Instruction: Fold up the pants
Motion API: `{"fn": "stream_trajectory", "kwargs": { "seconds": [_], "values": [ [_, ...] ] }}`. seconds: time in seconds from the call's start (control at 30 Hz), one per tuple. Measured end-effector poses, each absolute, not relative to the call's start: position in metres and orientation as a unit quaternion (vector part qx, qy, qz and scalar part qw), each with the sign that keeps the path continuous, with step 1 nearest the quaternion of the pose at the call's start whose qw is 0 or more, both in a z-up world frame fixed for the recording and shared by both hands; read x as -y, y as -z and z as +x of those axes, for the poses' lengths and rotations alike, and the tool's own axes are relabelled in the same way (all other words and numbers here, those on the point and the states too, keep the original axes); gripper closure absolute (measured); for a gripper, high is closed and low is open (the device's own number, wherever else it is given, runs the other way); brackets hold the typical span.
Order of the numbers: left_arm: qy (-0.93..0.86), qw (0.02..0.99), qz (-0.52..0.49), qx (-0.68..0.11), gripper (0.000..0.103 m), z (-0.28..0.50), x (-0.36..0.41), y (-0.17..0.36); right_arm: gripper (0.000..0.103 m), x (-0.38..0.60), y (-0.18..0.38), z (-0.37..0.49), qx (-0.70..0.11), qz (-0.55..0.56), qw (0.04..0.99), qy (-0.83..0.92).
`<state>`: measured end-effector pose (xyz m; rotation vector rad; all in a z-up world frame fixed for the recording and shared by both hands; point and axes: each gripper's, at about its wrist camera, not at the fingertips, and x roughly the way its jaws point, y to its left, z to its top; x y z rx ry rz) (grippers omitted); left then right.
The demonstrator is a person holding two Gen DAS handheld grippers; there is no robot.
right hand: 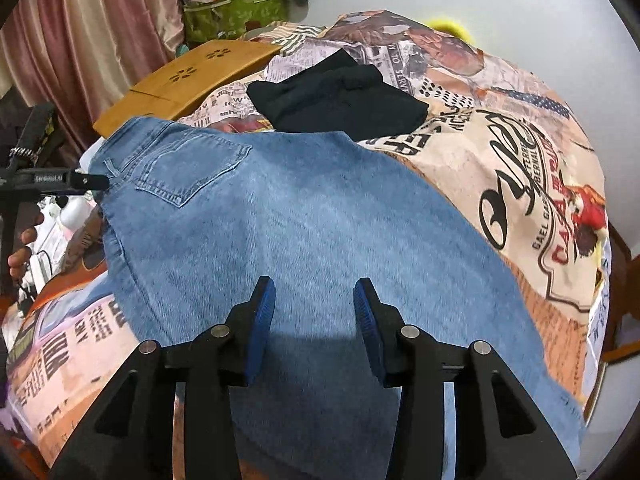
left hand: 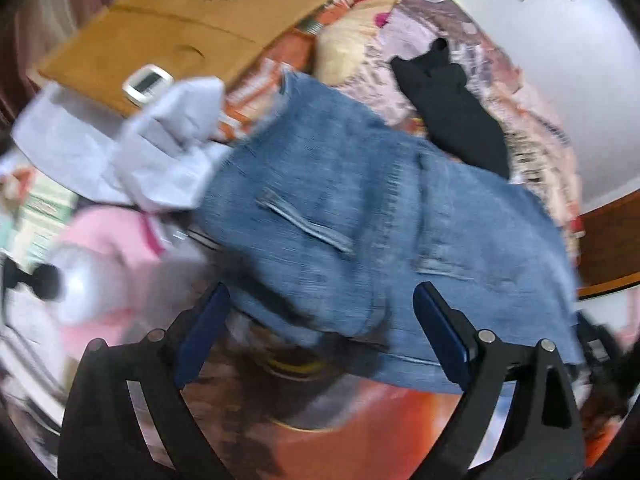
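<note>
Blue jeans are lying across a printed bedspread — both grippers, left and right, are hovering, fingers spread wide, gripping nothing.

White wall, pink curtain.

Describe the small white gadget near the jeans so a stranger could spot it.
Start at the printed bedspread, then find the wooden lap table beyond the jeans. The white remote lies on its near edge beside pale grey clothing; only it has a little screen.
</note>
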<state>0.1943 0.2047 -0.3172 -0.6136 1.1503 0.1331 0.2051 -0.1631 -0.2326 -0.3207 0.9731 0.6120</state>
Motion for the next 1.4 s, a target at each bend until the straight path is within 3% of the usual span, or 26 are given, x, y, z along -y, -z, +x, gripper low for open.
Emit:
{"fn": "stream_trajectory", "kwargs": {
  "seconds": [0.2,0.23,0.3,0.33,0.4,0.43,0.5,0.77,0.93,1.07,1.17,1.33,1.4],
  "values": [
    [-0.055,0.787,-0.263,-0.555,0.011,0.219,-0.179,0.33,0.061,0.169,0.235,0.199,-0.451,-0.15,0.834,-0.281],
    [-0.056,0.781,-0.264,-0.564,0.021,0.223,-0.177,0.335,0.061,0.17,0.235,0.198,-0.451,-0.149,0.835,-0.28],
    [-0.08,0.779,-0.251,-0.569,0.026,0.226,-0.172,0.34,0.061,0.171,0.235,0.197,-0.45,-0.147,0.836,-0.278],
    [-0.088,0.785,-0.242,-0.563,0.034,0.225,-0.17,0.337,0.061,0.172,0.234,0.195,-0.45,-0.146,0.836,-0.277],
    [-0.12,0.806,-0.196,-0.546,0.07,0.221,-0.163,0.322,0.059,0.175,0.235,0.193,-0.448,-0.142,0.838,-0.278],
    [-0.123,0.813,-0.181,-0.54,0.072,0.22,-0.161,0.317,0.058,0.176,0.235,0.192,-0.449,-0.139,0.838,-0.277],
    [-0.115,0.822,-0.165,-0.533,0.086,0.218,-0.158,0.303,0.056,0.181,0.235,0.193,-0.455,-0.126,0.836,-0.28],
    [-0.118,0.854,-0.157,-0.481,0.089,0.193,-0.176,0.25,0.054,0.191,0.235,0.19,-0.463,-0.099,0.833,-0.286],
    [-0.11,0.819,-0.2,-0.527,0.088,0.183,-0.194,0.29,0.054,0.202,0.23,0.183,-0.463,-0.087,0.836,-0.282],
    [-0.115,0.804,-0.173,-0.557,0.086,0.174,-0.181,0.322,0.053,0.227,0.224,0.176,-0.456,-0.079,0.85,-0.252],
    [-0.13,0.809,-0.145,-0.554,0.077,0.169,-0.174,0.318,0.052,0.26,0.218,0.173,-0.451,-0.064,0.866,-0.206],
    [-0.152,0.82,-0.144,-0.533,0.074,0.158,-0.17,0.288,0.052,0.337,0.209,0.166,-0.448,-0.018,0.887,-0.107],
    [-0.163,0.831,-0.134,-0.515,0.061,0.155,-0.166,0.271,0.052,0.372,0.204,0.16,-0.44,0.009,0.895,-0.069]
  ]
}}
